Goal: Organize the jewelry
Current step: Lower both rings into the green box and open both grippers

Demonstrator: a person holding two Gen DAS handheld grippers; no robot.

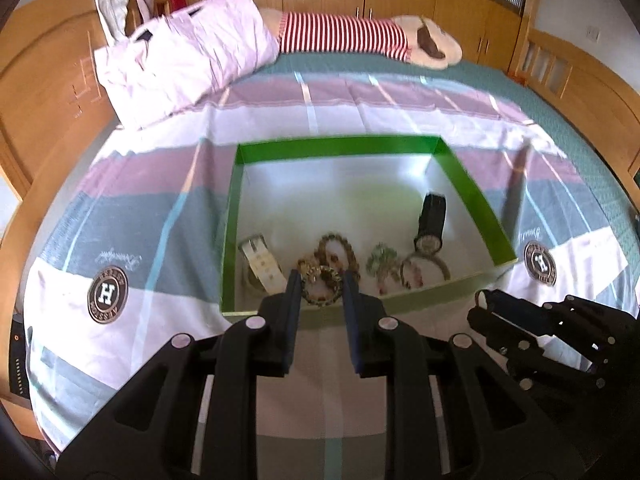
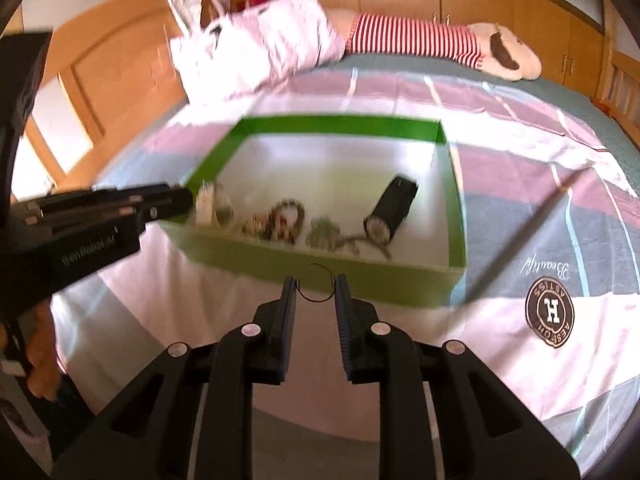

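Observation:
A green box (image 1: 336, 147) with a white floor lies on the bed and holds jewelry: a white-strap watch (image 1: 260, 260), beaded bracelets (image 1: 338, 250), a green bead piece (image 1: 382, 264), a thin bangle (image 1: 424, 268) and a black-strap watch (image 1: 431, 220). My left gripper (image 1: 320, 286) holds a gold chain bracelet (image 1: 320, 284) between its fingers over the box's near edge. My right gripper (image 2: 316, 284) holds a thin dark wire ring (image 2: 316, 282) just before the box's near wall (image 2: 320, 268). In the left wrist view it sits at lower right (image 1: 540, 336).
The striped bedspread (image 1: 160, 208) covers the bed. A pink pillow (image 1: 184, 64) and a striped plush toy (image 1: 360, 36) lie at the far side. A thin dark stick (image 2: 520, 236) lies right of the box. Wooden bed frame and cabinets surround the bed.

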